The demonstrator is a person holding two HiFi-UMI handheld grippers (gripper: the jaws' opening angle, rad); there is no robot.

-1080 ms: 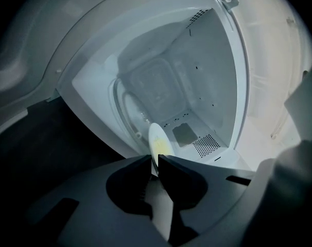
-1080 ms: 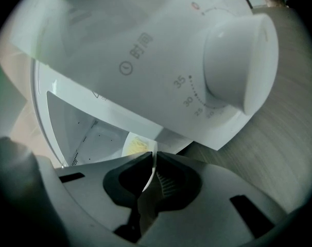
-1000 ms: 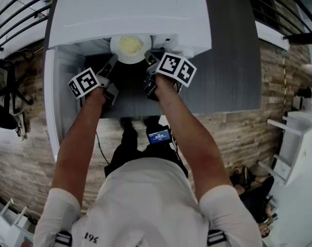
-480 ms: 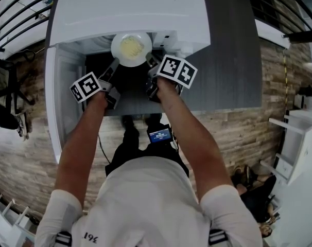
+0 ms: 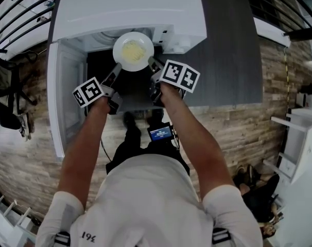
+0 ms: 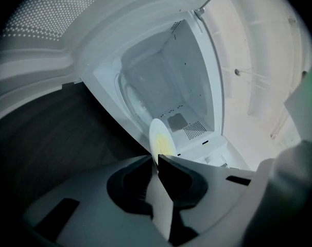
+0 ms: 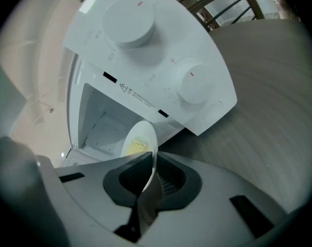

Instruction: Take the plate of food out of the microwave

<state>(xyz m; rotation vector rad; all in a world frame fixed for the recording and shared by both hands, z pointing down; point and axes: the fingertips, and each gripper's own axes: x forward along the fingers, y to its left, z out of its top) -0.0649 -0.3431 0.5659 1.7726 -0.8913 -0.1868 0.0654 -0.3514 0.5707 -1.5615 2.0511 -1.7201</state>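
Observation:
A white plate (image 5: 133, 51) with yellow food on it hangs just in front of the open white microwave (image 5: 130, 9). My left gripper (image 5: 116, 69) is shut on the plate's left rim, and my right gripper (image 5: 153, 64) is shut on its right rim. The left gripper view has the plate (image 6: 160, 138) edge-on, its rim pinched between the jaws of the left gripper (image 6: 156, 161), with the empty microwave cavity (image 6: 171, 86) behind. In the right gripper view the plate (image 7: 140, 140) runs into the closed jaws of the right gripper (image 7: 152, 158), below the microwave's control panel (image 7: 145, 76).
The microwave door (image 5: 66, 102) stands swung open on the left. The microwave sits on a dark grey counter (image 5: 228, 60). Two round knobs (image 7: 130, 22) are on the control panel. A white cabinet (image 5: 300, 138) stands at the far right, over a wooden floor.
The plate and both grippers have moved together out of the microwave's mouth toward the person. More of the plate now shows in front of the cavity.

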